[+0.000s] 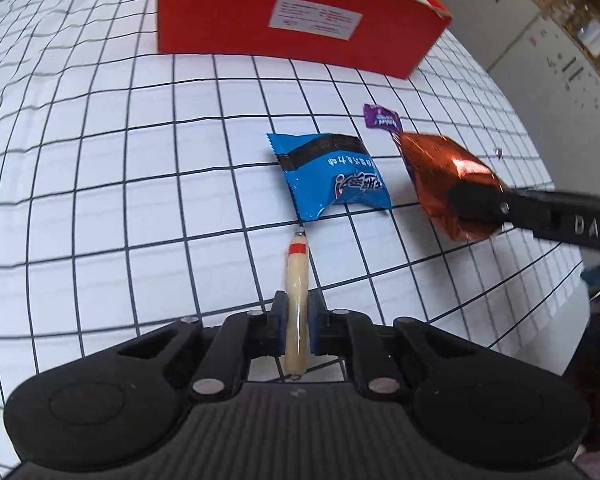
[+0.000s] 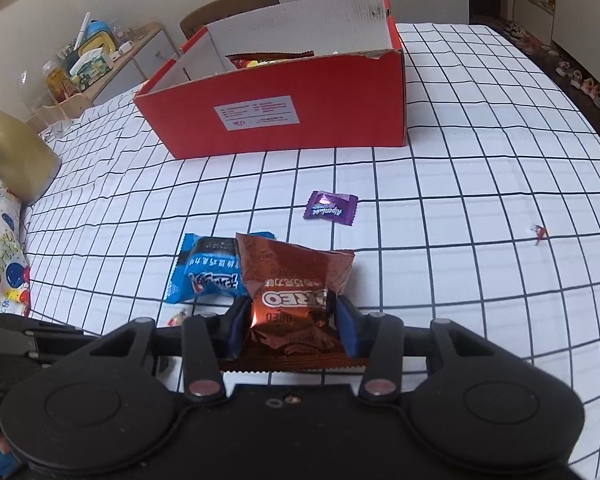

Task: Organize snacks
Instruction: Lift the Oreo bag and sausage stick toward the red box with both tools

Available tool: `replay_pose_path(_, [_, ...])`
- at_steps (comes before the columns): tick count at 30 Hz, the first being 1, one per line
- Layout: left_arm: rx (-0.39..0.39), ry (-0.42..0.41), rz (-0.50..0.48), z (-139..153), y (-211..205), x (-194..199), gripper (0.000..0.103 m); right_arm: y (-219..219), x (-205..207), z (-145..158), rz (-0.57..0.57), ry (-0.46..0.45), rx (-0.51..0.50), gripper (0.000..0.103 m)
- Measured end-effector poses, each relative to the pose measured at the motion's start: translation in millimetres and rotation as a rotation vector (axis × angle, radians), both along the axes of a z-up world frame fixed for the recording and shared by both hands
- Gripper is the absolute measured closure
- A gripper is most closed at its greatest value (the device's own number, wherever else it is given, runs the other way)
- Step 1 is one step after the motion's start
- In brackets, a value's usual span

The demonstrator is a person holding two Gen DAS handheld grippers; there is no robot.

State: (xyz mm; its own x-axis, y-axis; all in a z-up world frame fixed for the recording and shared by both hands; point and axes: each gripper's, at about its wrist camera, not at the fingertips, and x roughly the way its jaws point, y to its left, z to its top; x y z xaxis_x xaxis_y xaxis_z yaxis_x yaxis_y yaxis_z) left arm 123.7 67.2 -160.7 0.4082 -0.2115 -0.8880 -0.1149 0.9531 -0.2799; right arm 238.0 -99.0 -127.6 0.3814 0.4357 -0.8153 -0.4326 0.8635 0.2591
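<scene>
With both tools loaded at once, I stand over the checked tablecloth (image 2: 460, 208) ready to carry two snacks to the red box (image 2: 284, 112) in a single trip. My left gripper (image 1: 298, 312) is shut tight on a slim sausage stick (image 1: 297, 276), the blue pads pinching it near its lower end so its red-banded tip juts forward toward the cloth. My right gripper (image 2: 292, 322) is part-way closed on the copper Oreo packet (image 2: 296, 280); the pads press its crumpled lower end from either side, and the left wrist view shows the packet hanging clear of the table. I judge that gripping each item by one end leaves the rest free to drop into the box without the fingers fouling its wall.

Two snacks remain on the cloth: a blue packet (image 1: 332, 176) lying flat just beyond the sausage tip, and a small purple candy (image 2: 331, 208) farther out, between the blue packet and the box. The box sits open at the far side, with some wrappers already visible inside. A small red scrap (image 2: 538, 232) lies well off to the right; what it is I cannot tell.
</scene>
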Motion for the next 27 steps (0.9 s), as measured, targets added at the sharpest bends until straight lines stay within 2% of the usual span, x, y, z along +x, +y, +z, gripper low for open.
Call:
replay_pose_path(12, [-0.106, -0.043, 0.118, 24, 18, -21, 0.093, -8, -24, 16, 0.009, -0.045, -0.004, 0.059])
replay_pose_path(18, [-0.117, -0.097, 0.147, 45, 21, -26, 0.093, -8, -32, 25, 0.001, -0.072, -0.001, 0.06])
replay_pose_path(27, [-0.099, -0.179, 0.129, 78, 17, -13, 0.093, -6, -30, 52, -0.007, -0.148, 0.024, 0.06])
